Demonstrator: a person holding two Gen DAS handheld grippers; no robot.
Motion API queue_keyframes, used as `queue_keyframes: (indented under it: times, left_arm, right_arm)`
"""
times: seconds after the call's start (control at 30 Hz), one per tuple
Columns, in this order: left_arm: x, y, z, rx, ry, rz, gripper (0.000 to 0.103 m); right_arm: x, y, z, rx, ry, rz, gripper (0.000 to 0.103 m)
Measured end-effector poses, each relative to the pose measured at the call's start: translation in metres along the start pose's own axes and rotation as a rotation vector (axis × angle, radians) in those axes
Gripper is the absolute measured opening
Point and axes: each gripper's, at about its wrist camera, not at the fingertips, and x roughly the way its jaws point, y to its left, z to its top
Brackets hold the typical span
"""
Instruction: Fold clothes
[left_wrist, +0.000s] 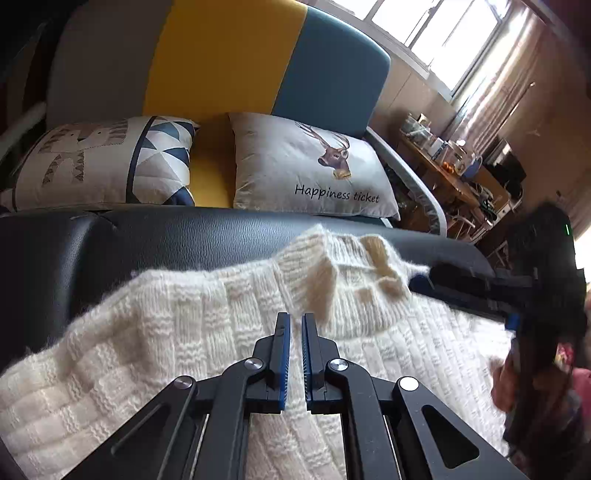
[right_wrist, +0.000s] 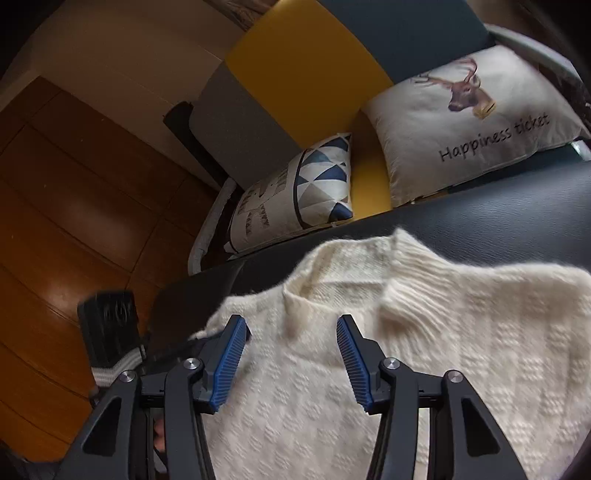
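Because the left gripper (left_wrist: 296, 318) has its 2 fingers nearly pressed together over the cream knit sweater (left_wrist: 207, 332), and I cannot tell whether any yarn is caught between them, a lift could come away empty or drag only a loose strand. The sweater lies spread on the black padded bench (left_wrist: 155, 240) with its collar (right_wrist: 369, 273) toward the cushions, and the right gripper (right_wrist: 291, 325), fingers spread wide above the neckline, grips nothing, so an uneven pull would likely skew the fold.
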Motion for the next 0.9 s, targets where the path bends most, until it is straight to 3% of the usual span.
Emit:
queue_keyframes:
  times: [0.1, 0.2, 0.3, 0.47, 0.63, 0.77, 0.9]
  left_arm:
    - [0.008, 0.001, -0.014, 0.024, 0.025, 0.012, 0.005]
    - [0.013, 0.007, -0.025, 0.01, 0.014, 0.001, 0.007]
    - [0.013, 0.014, -0.027, -0.037, 0.005, -0.033, 0.007]
    - [0.013, 0.016, -0.027, -0.05, 0.002, -0.04, 0.007]
    - [-0.003, 0.015, -0.025, -0.072, -0.018, -0.015, 0.007]
    - [-0.026, 0.026, -0.022, -0.085, -0.078, 0.05, 0.008]
    - [-0.022, 0.05, -0.017, -0.103, -0.07, 0.167, 0.011]
  right_arm:
    - [0.045, -0.001, 0.022, 0.085, 0.109, -0.017, 0.054]
    - [0.085, -0.001, 0.03, 0.165, 0.195, 0.122, 0.056]
    - [0.104, 0.004, 0.041, 0.169, 0.134, 0.154, 0.056]
    - [0.113, 0.005, 0.05, 0.116, 0.103, -0.029, 0.049]
    - [0.059, 0.019, 0.043, 0.013, 0.06, -0.126, 0.052]
    - [0.015, 0.015, 0.017, -0.09, 0.086, -0.231, 0.052]
    - [0.011, -0.011, -0.006, -0.13, 0.096, -0.448, 0.051]
